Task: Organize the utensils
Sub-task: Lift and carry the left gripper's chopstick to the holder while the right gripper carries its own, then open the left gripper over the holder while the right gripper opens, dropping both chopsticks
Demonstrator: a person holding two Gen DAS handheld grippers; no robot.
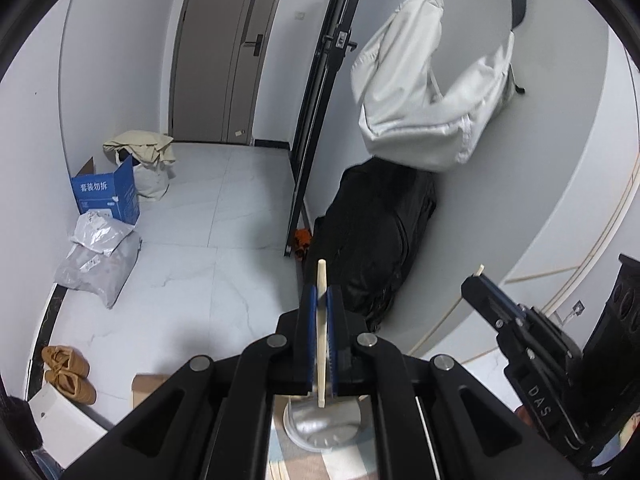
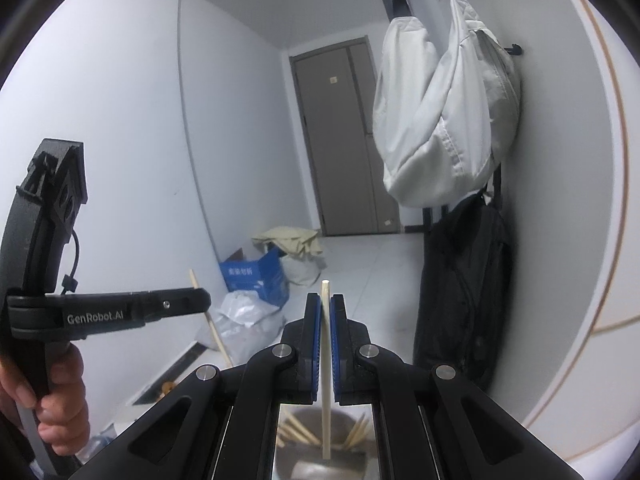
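1. left claw point(image 1: 320, 294) clenched on an upright chopstick point(image 1: 321, 320), above a metal cup point(image 1: 324, 424).
2. right claw point(image 2: 325, 304) clamps another chopstick point(image 2: 326, 360), lower end over a cup of chopsticks point(image 2: 320, 460).
3. reads "genrobot.ai" and "das".

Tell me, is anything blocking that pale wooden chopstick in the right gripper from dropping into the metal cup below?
Nothing visible does. The pale wooden chopstick, clamped in the right gripper, hangs directly over the open metal cup, among other chopsticks.

Plain white walls point(image 1: 120, 60) enclose a pale marble-tiled floor point(image 1: 224, 216), with a grey-brown door point(image 1: 224, 52) at the far end. A white bag point(image 1: 428, 92) hangs on the right wall above a black backpack point(image 1: 380, 236). A blue cardboard box point(image 1: 108, 194) stands by the left wall.
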